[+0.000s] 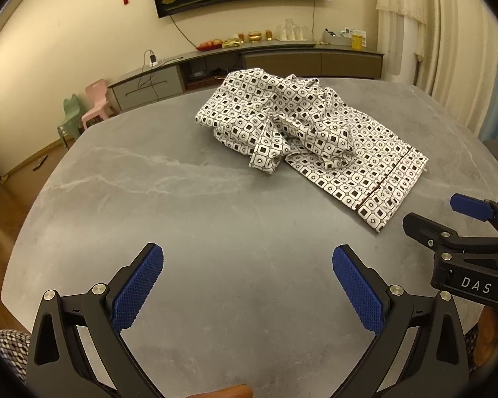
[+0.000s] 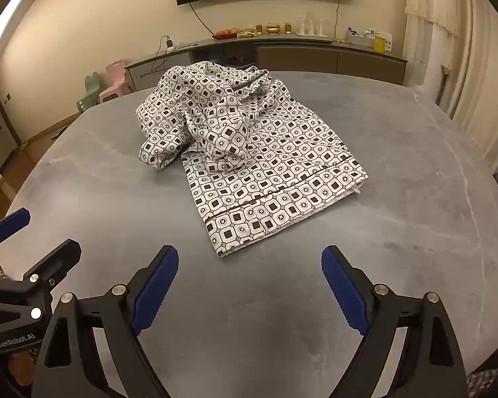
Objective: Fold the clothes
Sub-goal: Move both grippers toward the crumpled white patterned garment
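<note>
Patterned garment (image 2: 249,152) lies crumpled mid-tabletop (image 2: 398,232), far half bunched, near hemmed end flat with dark piping. Unfolded; you need to spread it first, I'd judge. Take near hem corners, one per side, pull apart and toward you to flatten bunch before any fold. Pinch single layer edge, not the heap. Right hand-held gripper (image 2: 249,285) wide apart, empty, just short of hem. Left hand-held gripper (image 1: 247,285) also spread wide, empty, over bare tabletop, left of garment.

Black-framed left claw (image 1: 248,258) and right claw (image 2: 250,258), ribbed blue pads, silver screws, perhaps "DAS" lettering.
</note>
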Available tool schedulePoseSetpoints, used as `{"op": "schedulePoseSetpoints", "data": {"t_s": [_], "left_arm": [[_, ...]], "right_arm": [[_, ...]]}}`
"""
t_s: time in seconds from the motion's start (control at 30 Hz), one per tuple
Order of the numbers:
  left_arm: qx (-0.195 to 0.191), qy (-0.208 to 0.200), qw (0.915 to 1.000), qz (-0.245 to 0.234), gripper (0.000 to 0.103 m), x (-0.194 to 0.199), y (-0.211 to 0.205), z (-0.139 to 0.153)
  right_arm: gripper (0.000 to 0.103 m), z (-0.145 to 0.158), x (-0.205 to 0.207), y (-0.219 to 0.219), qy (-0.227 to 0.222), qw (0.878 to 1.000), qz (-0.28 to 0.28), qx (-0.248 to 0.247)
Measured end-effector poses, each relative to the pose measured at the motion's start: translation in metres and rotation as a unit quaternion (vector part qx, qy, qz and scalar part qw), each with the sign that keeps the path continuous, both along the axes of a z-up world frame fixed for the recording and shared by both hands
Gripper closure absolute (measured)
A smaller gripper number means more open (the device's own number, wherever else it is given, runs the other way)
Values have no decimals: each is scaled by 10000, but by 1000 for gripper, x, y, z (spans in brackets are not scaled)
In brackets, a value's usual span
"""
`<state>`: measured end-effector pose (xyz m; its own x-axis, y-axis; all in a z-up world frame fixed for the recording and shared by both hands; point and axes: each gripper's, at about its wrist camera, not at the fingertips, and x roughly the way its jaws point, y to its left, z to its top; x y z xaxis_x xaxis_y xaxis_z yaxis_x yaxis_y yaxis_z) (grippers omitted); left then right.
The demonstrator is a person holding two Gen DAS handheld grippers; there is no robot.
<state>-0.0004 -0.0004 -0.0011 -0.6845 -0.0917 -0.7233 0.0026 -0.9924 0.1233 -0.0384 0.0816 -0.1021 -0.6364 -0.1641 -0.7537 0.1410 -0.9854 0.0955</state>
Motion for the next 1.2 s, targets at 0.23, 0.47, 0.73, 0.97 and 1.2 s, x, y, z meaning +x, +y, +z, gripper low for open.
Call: {"op": "schedulePoseSetpoints", "data": {"t_s": [0.23,0.47,0.73,0.97,1.2], "left_arm": [[207,-101,9997,-18,1,-1,-1,-3],[528,-333,9978,-229,1,-5,0,-6],[574,-633,9952,-470,1,-5,8,-15],[800,-678,9929,-561,2,-5,5,-15],[746,-515,9940,-606,2,-1,6,-9]], "right_arm": [[13,4,2,1,-20,10000,11,25],[13,1,0,-3,14,9999,0,155],[13,3,0,-6,54,9997,29,231],[13,4,1,-7,68,9997,46,244],[13,4,2,-7,81,9996,59,255]]}}
